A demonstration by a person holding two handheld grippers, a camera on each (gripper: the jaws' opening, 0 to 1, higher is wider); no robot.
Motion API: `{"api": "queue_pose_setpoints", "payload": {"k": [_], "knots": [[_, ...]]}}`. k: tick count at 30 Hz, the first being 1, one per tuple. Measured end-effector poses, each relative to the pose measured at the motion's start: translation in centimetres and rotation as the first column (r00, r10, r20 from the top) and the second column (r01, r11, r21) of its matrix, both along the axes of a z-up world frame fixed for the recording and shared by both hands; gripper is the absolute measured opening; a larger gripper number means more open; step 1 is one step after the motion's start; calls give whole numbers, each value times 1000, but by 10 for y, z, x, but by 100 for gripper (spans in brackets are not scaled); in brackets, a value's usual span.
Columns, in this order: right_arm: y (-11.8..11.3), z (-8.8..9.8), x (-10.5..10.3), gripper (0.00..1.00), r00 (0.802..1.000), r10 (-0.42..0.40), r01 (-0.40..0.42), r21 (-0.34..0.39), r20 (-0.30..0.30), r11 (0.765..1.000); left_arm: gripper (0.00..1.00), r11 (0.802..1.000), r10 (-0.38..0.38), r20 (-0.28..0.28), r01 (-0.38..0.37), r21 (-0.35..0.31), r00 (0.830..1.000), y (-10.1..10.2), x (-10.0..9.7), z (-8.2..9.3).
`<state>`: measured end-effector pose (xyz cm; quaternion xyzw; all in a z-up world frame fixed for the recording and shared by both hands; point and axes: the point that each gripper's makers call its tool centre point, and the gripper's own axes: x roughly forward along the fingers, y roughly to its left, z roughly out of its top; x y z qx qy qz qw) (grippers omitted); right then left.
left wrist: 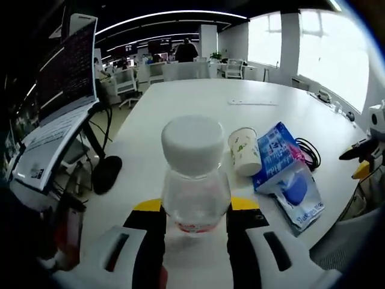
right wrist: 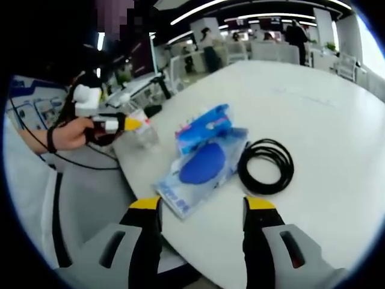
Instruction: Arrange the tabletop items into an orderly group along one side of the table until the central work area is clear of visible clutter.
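Left gripper (left wrist: 195, 220) clamped on clear bottle (left wrist: 195, 180) with white cap, jaws pressed against both sides of its body, bottle upright near the surface (left wrist: 198, 102) edge closest to the camera. Paper cup (left wrist: 245, 150) lying tipped just beside the bottle, touching blue-and-white plastic packet (left wrist: 286, 168) toward the same edge. Black cable coil (left wrist: 310, 153) just behind the packet. Laptop (left wrist: 57, 114) on a stand off the surface's side.

Right gripper (right wrist: 201, 226) with jaws apart, nothing between them, hovering over the near edge of the surface (right wrist: 325, 120). Blue-and-white plastic packet (right wrist: 204, 159) at that edge, black cable coil (right wrist: 266, 167) just beside it, possibly touching. Left gripper (right wrist: 123, 124) in person's hand (right wrist: 69, 133) at the surface's far corner, bottle there blurry, hard to make out.
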<state>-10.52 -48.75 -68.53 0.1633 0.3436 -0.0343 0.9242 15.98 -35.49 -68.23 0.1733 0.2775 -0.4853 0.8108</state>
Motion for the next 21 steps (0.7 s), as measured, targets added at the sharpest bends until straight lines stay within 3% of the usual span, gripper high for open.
{"api": "queue_pose_setpoints", "payload": {"k": [21], "knots": [[2,1,4,52,1000,19,-19,-3,-11,1000,37,1000,15,8,-15,-11,1000,-7,5,-1]]}}
